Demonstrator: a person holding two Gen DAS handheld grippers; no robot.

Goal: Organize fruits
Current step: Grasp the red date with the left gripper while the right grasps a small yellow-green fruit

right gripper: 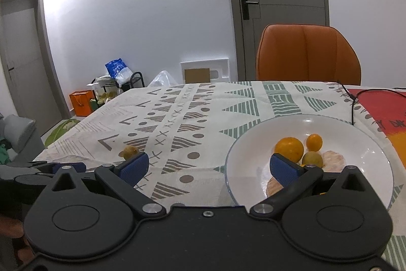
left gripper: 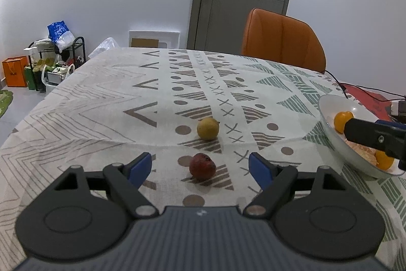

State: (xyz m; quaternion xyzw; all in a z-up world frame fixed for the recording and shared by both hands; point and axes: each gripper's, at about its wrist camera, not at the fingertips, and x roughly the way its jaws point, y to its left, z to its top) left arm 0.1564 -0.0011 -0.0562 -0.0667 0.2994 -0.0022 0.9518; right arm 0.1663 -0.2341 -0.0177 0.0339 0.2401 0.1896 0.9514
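A matt woven tablecloth (left gripper: 101, 103) is seen; the white bowl (right gripper: 355, 141) is glazed glossy (ceramic, seemingly).

Hidden or cut off, as seen from my claws:

- Shallow white ceramic bowl (left gripper: 330, 118), left view, three o'clock: right side lost past the edge; my black right gripper arm (left gripper: 373, 137) crosses it.
- Small round orange fruit (left gripper: 343, 120): partly behind that arm. A second orange fruit (left gripper: 383, 161) only peeks out.
- Right view: dull yellow fruit (right gripper: 130, 152), nine o'clock, half behind my blue left pad (right gripper: 134, 168).
- Pale peeled segments (right gripper: 275, 187) under my right finger: kind unclear.
- Red printed cloth (right gripper: 380, 108), three o'clock: lettering cut off.
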